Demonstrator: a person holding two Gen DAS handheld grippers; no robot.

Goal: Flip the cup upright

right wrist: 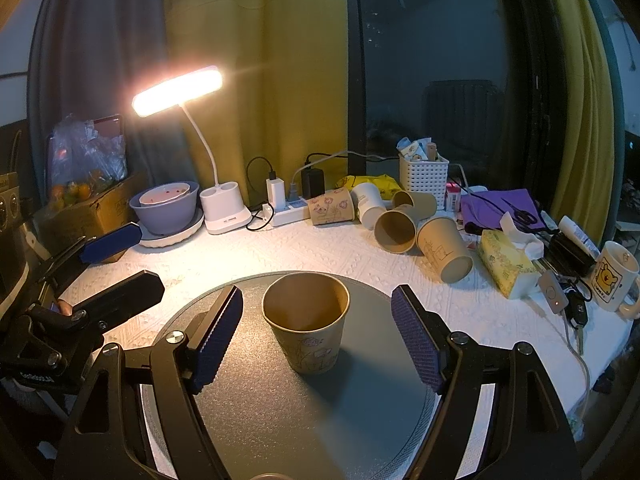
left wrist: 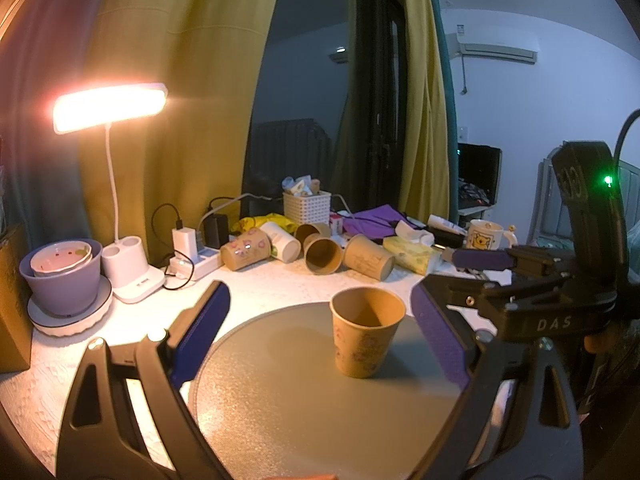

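Note:
A brown paper cup (left wrist: 366,332) stands upright, mouth up, on a round grey mat (left wrist: 280,392). It also shows in the right wrist view (right wrist: 308,326) on the same mat (right wrist: 280,420). My left gripper (left wrist: 320,332) is open, its blue pads either side of the cup and apart from it. My right gripper (right wrist: 316,336) is open too, its pads wide of the cup and not touching it. The right gripper also shows at the right edge of the left wrist view (left wrist: 520,280), and the left gripper at the left edge of the right wrist view (right wrist: 80,276).
Several paper cups (right wrist: 400,228) lie on their sides at the back. A lit desk lamp (left wrist: 110,106), purple bowl (left wrist: 64,276), power strip (right wrist: 280,208), white basket (right wrist: 424,178), tissue pack (right wrist: 508,264), keys (right wrist: 572,308) and a bear mug (right wrist: 612,276) crowd the table's back and right.

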